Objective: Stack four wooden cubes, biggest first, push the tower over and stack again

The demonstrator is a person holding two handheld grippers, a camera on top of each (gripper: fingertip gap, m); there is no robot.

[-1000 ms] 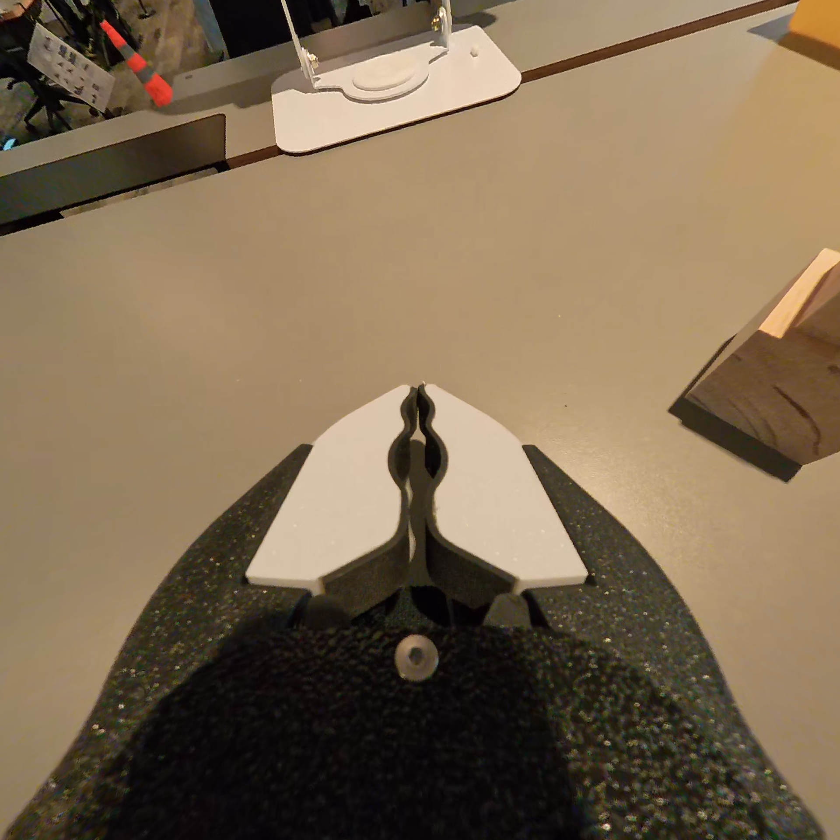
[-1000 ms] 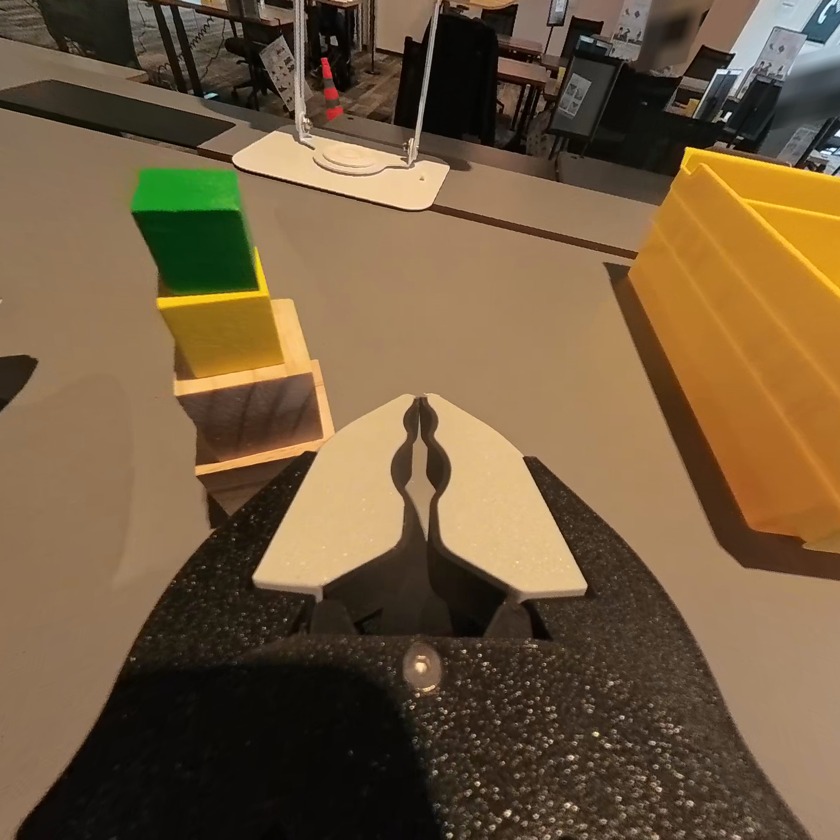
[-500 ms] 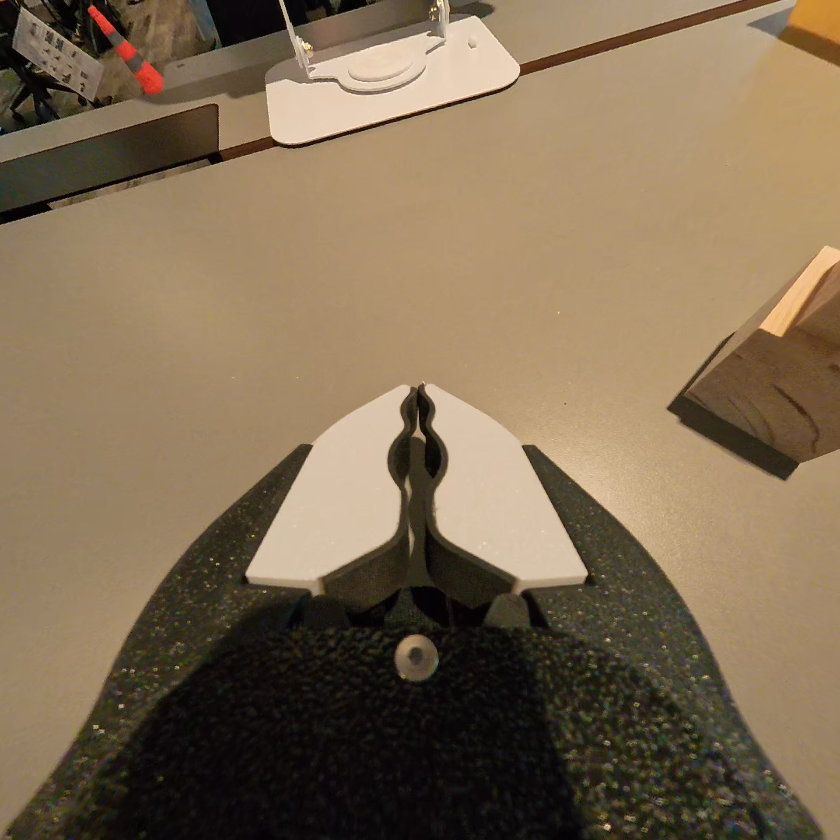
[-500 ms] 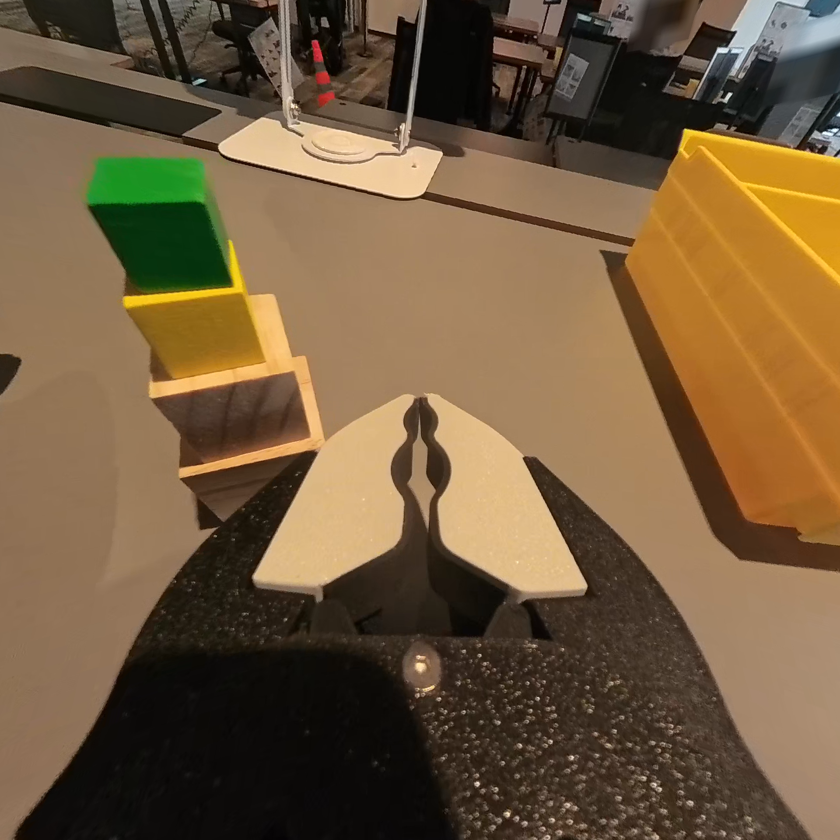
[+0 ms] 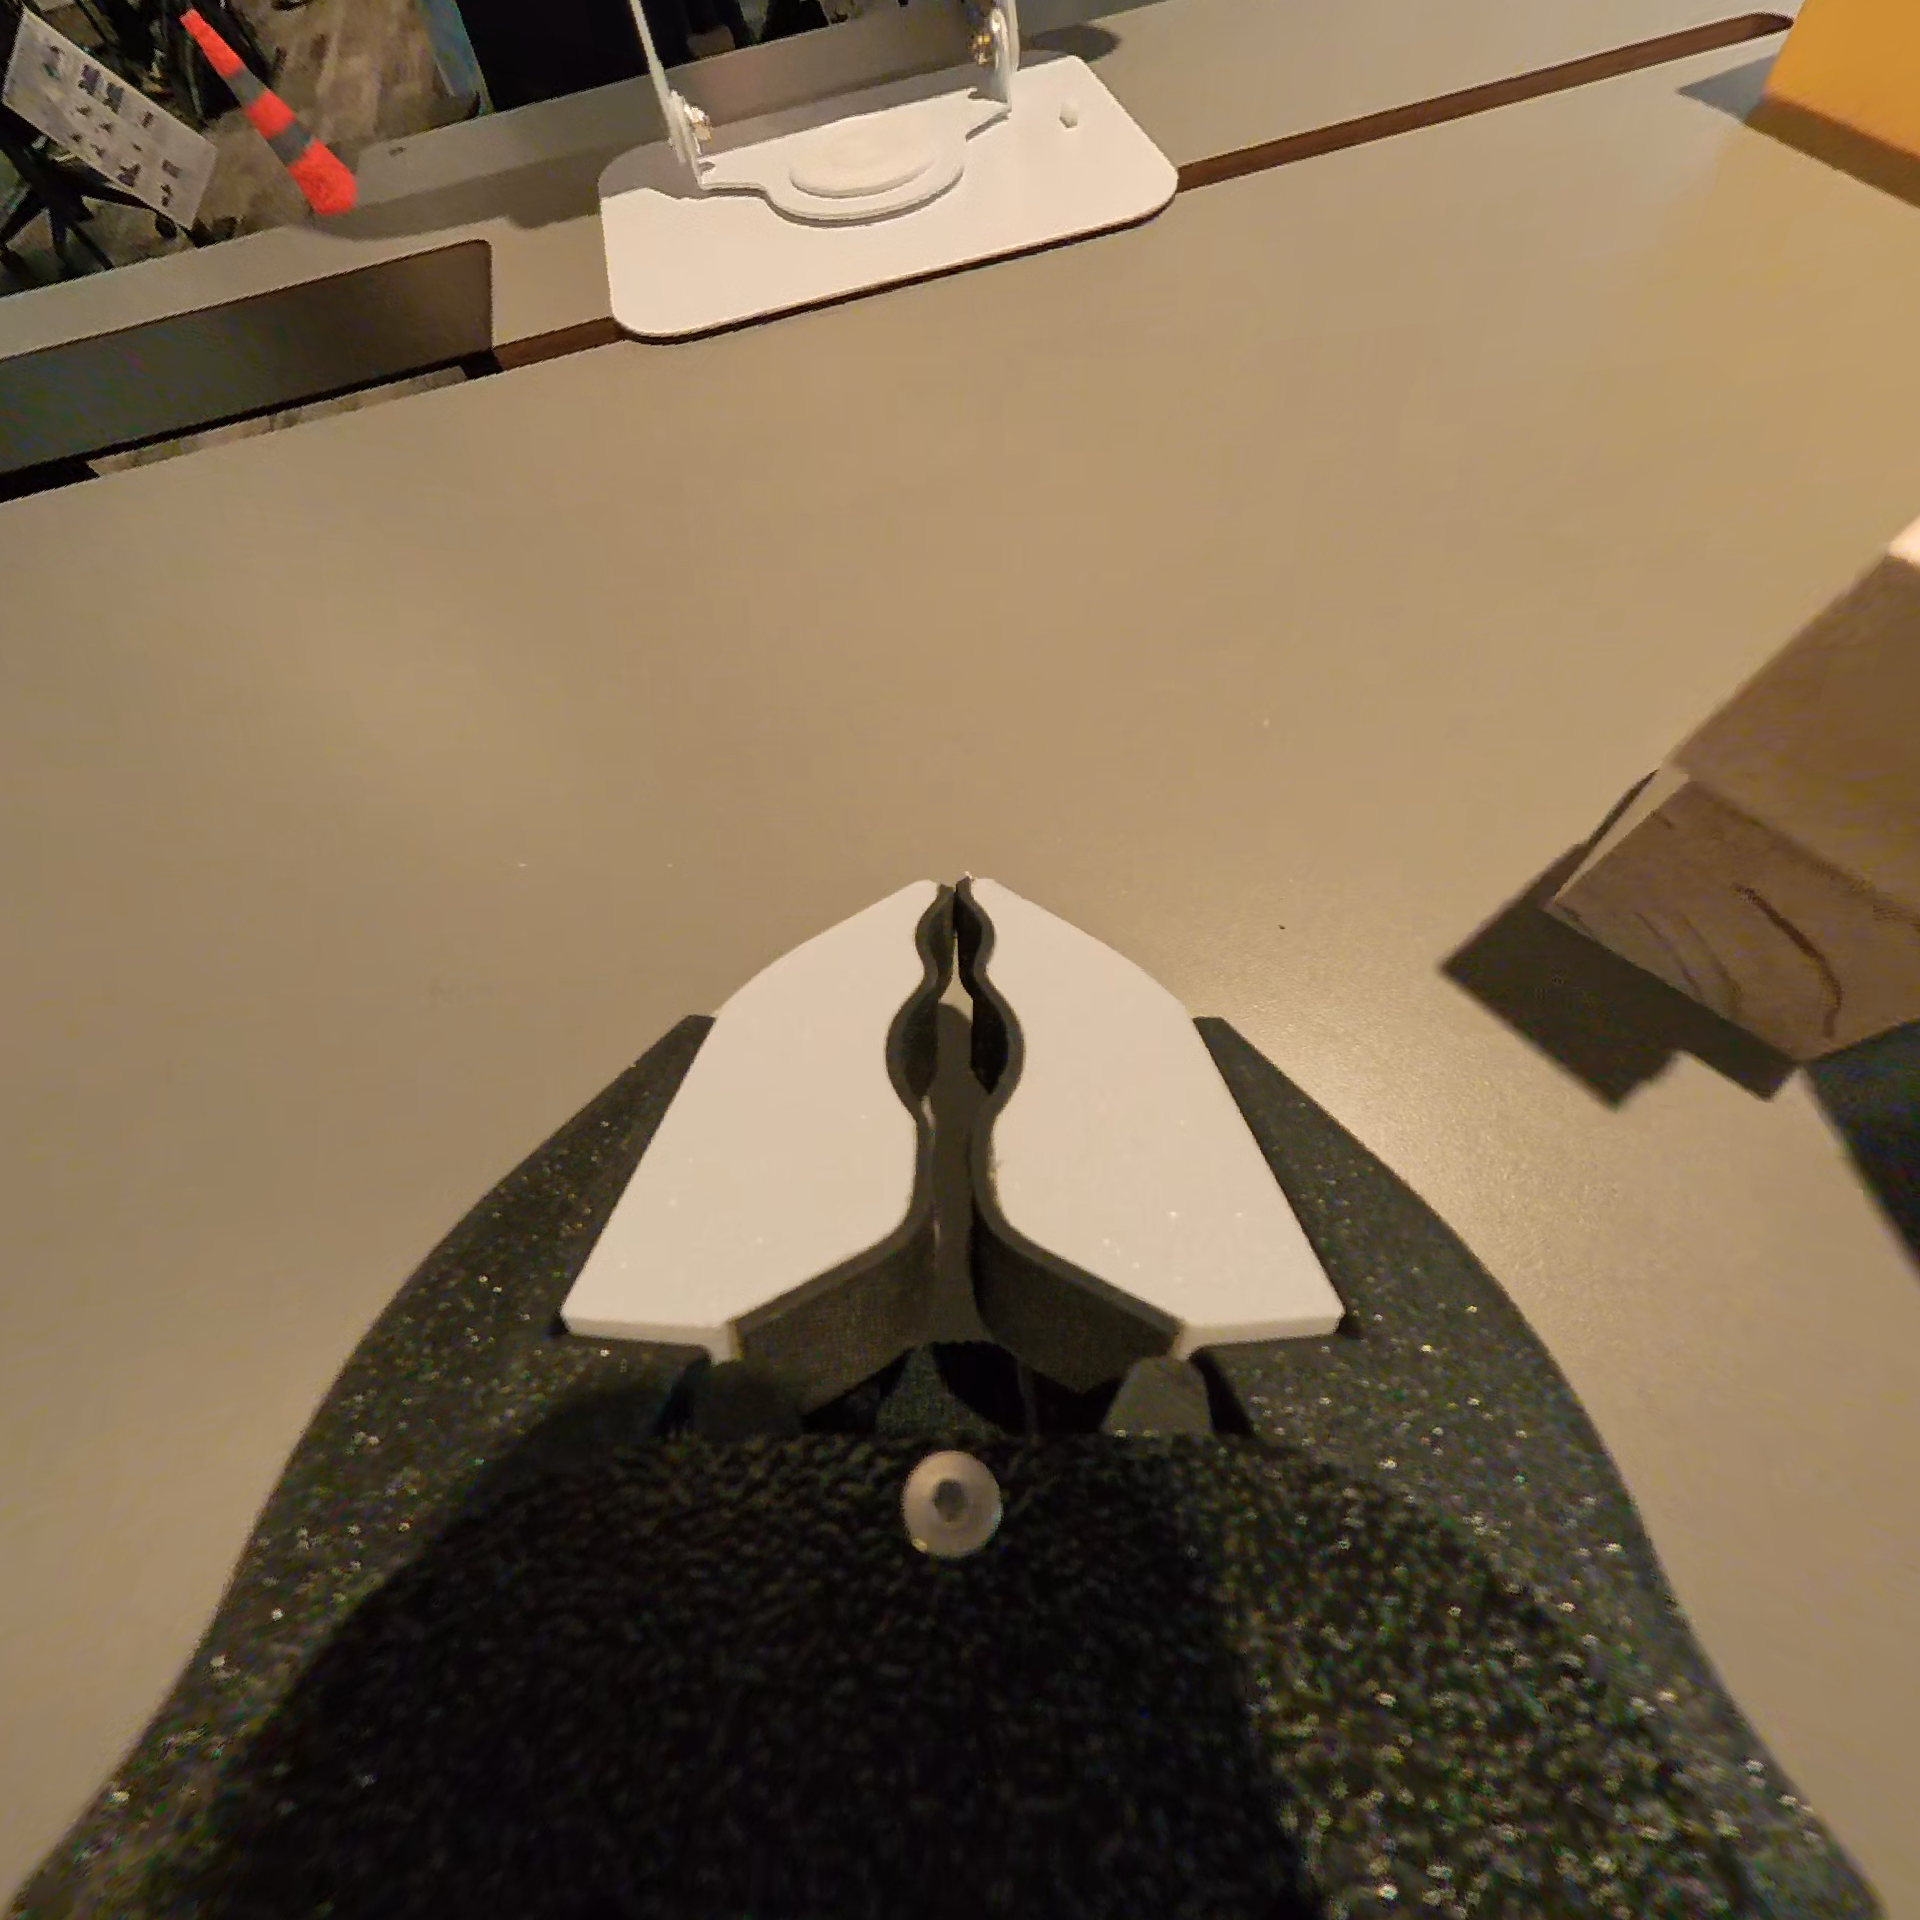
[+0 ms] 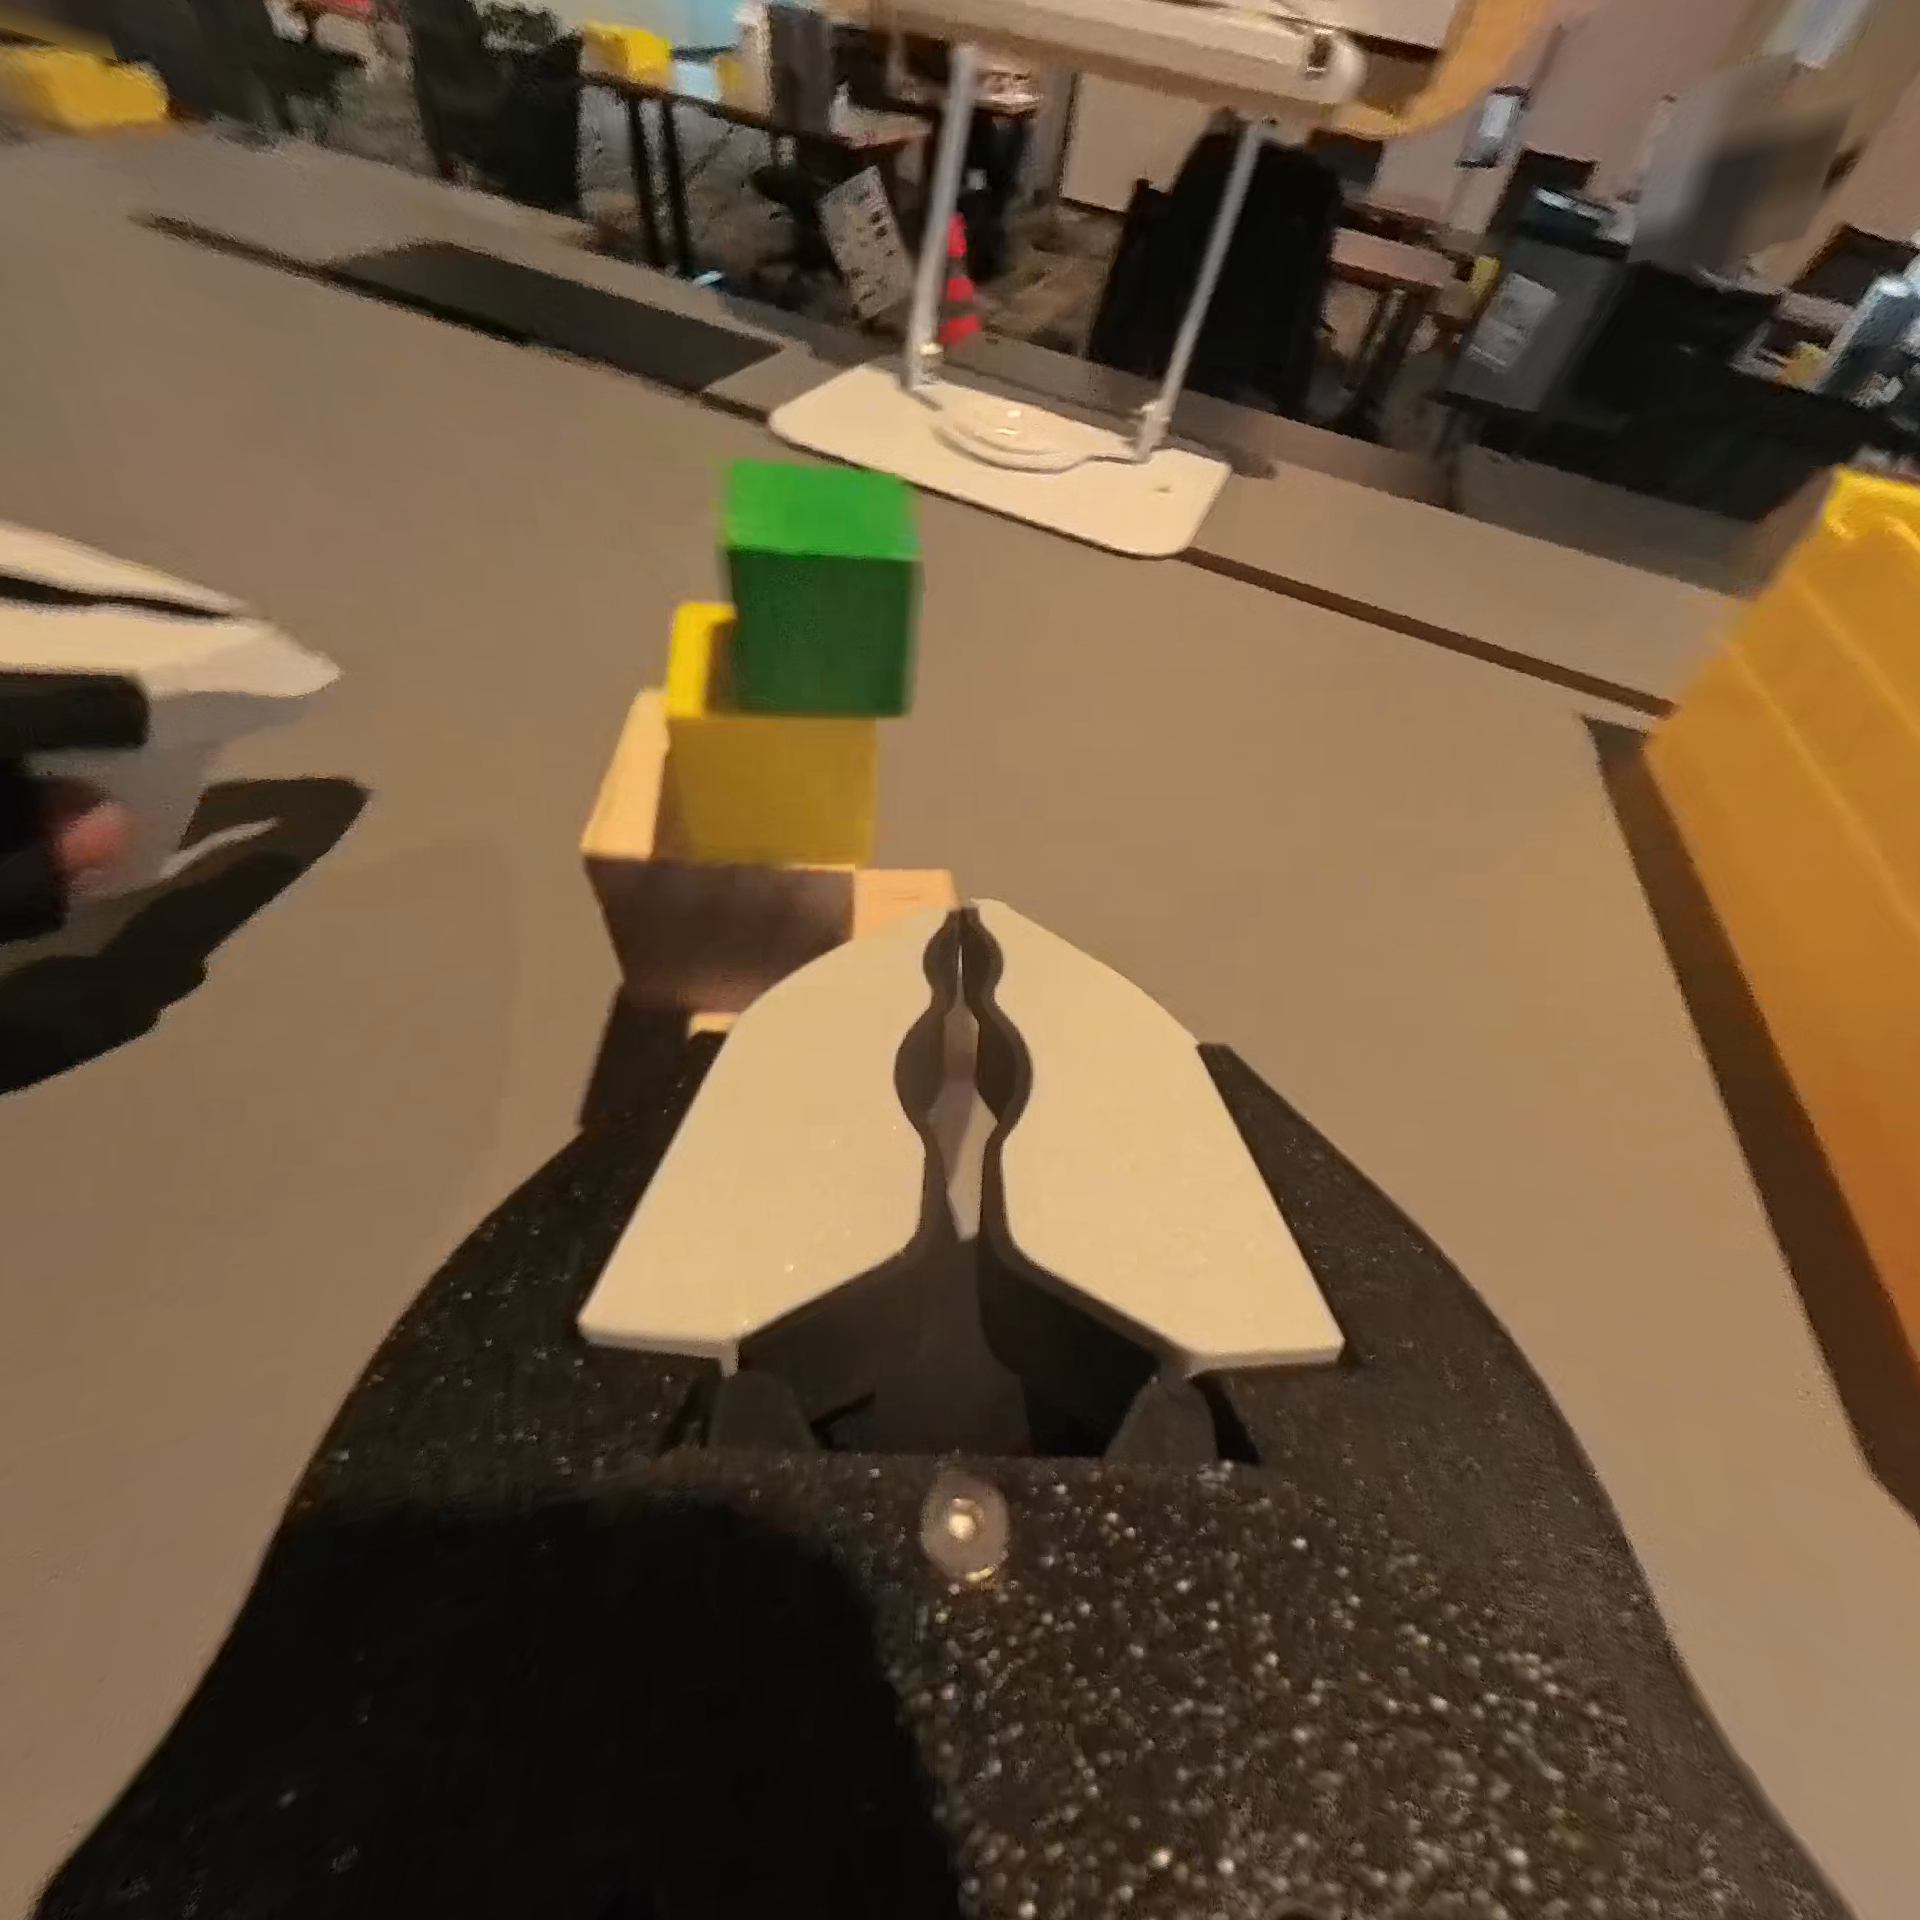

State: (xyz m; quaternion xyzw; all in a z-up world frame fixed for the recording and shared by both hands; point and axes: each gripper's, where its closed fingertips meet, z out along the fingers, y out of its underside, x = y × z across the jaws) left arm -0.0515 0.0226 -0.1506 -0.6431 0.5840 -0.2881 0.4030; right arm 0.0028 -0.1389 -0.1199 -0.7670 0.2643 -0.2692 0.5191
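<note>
While both claws sit pinched closed and empty, the right gripper (image 6: pixel 961 914) noses against the base of the four-cube tower (image 6: pixel 774 769) mid-table, green cube (image 6: pixel 821 623) topmost; the rigid, light-looking painted blocks seem best gripped across flat opposite faces.

Four-cube tower (image 6: pixel 774 790) — green top, right gripper (image 6: pixel 961 914) jaws closed, seemingly touching base
</note>
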